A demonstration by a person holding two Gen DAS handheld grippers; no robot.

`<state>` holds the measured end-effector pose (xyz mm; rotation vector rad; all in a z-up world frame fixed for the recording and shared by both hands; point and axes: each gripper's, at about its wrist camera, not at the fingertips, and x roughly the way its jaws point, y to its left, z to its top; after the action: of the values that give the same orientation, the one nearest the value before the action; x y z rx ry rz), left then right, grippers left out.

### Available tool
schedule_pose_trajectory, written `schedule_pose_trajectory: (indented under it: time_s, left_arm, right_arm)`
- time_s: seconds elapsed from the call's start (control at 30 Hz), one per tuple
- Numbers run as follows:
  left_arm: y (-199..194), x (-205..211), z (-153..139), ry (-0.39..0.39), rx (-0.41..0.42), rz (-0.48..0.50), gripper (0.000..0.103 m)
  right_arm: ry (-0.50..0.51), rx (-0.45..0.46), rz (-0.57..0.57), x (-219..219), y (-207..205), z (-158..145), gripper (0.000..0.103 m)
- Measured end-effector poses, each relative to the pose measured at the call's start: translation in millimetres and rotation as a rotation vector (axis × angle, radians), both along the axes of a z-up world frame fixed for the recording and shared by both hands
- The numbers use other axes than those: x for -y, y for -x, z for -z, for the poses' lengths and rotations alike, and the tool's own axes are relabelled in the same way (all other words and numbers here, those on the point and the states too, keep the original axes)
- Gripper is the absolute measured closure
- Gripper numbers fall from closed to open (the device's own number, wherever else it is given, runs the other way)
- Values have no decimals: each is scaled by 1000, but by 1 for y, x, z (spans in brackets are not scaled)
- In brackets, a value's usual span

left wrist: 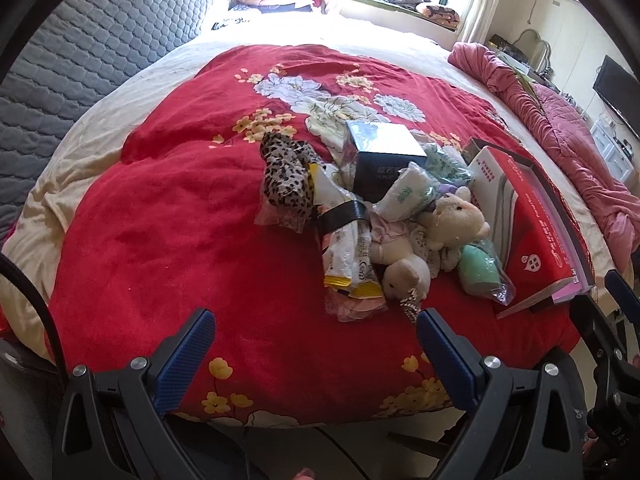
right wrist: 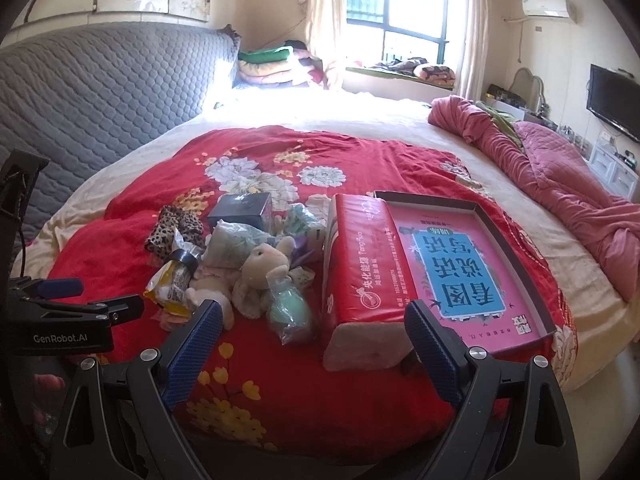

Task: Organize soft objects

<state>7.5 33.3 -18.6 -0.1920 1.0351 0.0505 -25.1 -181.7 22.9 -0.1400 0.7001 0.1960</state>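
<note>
Across the red floral blanket (left wrist: 192,216) I see the soft things heaped just left of the red tissue pack (right wrist: 360,272): a cream plush bear (left wrist: 452,216) lies on a second plush (left wrist: 400,268), with a leopard-print cloth (left wrist: 284,172) at the heap's far left, a yellow-and-white packet (left wrist: 348,252) banded in black beside it, a white wrapped pad (left wrist: 408,192) behind the bear, and a bagged mint-green item (right wrist: 290,312) nearest the pack. A dark box (left wrist: 384,156) stands behind the heap, touching it. On the pack's right side a shallow tray (right wrist: 516,240) holds a pink sheet with large blue characters.

My left tongs (left wrist: 316,344) hover apart over bare blanket short of the heap, holding nothing. My right tongs (right wrist: 316,340) are also spread wide, with the pack's near end between the fingers (right wrist: 432,340), though I cannot tell if they touch it.

The blanket covers a round bed with a cream sheet (right wrist: 400,120) and grey quilted headboard (right wrist: 100,92); a pink quilt (right wrist: 560,192) is bunched beyond the tray, and a window (right wrist: 396,12) lies past the bed.

The pack reads "YangHuo"; the left rig's body reads "GenRobot.AI".
</note>
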Motion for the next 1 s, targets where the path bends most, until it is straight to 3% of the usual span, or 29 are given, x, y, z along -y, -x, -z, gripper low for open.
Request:
schedule_pose_trajectory:
  time_s: [0.3, 0.43, 0.87, 0.93, 1.0]
  left_arm:
    - [-23, -15, 18, 100, -37, -4, 3]
    - [-44, -14, 24, 104, -35, 9, 11]
    - [-81, -17, 44, 194, -70, 32, 30]
    - [-83, -18, 45, 213, -71, 37, 33]
    - [-84, -17, 46, 224, -75, 38, 34]
  right_arm:
    - [106, 11, -63, -16, -15, 18, 10]
    - [170, 3, -100, -25, -24, 31, 10]
    - [529, -12, -218, -80, -56, 92, 11]
    - [549, -25, -230, -82, -62, 99, 16]
    - [578, -46, -248, -84, -69, 106, 29]
